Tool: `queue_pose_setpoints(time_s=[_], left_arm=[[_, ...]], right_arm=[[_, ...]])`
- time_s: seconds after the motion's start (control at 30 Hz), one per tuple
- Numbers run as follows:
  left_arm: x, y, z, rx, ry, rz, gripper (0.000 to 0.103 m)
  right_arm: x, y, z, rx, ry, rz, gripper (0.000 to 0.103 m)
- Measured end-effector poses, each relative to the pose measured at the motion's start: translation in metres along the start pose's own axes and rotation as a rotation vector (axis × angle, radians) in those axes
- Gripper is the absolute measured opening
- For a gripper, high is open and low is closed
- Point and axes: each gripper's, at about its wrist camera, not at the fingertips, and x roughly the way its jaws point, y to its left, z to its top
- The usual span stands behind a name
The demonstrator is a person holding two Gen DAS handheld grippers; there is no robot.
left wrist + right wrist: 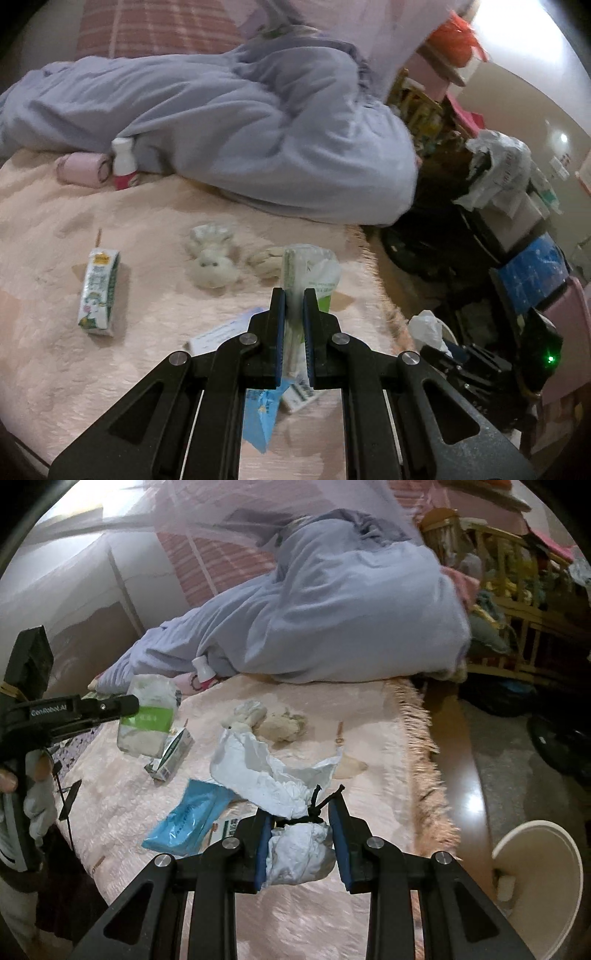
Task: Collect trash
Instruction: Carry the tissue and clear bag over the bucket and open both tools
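Pink bedspread (55,221), strewn with litter. Left gripper (293,295) clamped on a clear tissue pack with green band (314,269), held above the spread. Right gripper (301,805) clamped on a crumpled white bag tied with black cord (295,853). Nearby lie a milk carton (99,291), blue wrapper (192,819), small box (173,753); lavender duvet (221,110) beyond.

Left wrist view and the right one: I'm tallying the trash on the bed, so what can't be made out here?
- Blue packet: left wrist view, mostly behind the left gripper.
- Milk carton: print too small to read.
- White bin: right wrist view, cut off by the edge, contents hidden.
- Bottle: half under the blanket.
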Motion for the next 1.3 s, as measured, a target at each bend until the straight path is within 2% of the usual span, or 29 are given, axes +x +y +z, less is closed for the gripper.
queue_pose_setpoints(time_s=[0.23, 0.57, 0.87, 1.3], left_arm=[[0.02, -0.046, -0.018, 0.064, 0.045, -0.035, 0.007], [0.056, -0.116, -0.052, 0.172, 0.12, -0.075, 0.007], [0.084, -0.175, -0.073, 0.25, 0.16, -0.115, 0.007], [0.15, -0.239, -0.103, 0.263, 0.284, -0.222, 0.007]], right_arm=[[-0.031, -0.025, -0.012, 0.025, -0.025, -0.043, 0.028], [-0.055, -0.062, -0.038, 0.07, -0.021, -0.094, 0.028], [-0.081, -0.11, -0.063, 0.144, -0.024, -0.155, 0.028], [-0.086, -0.192, -0.099, 0.291, -0.008, -0.286, 0.028]])
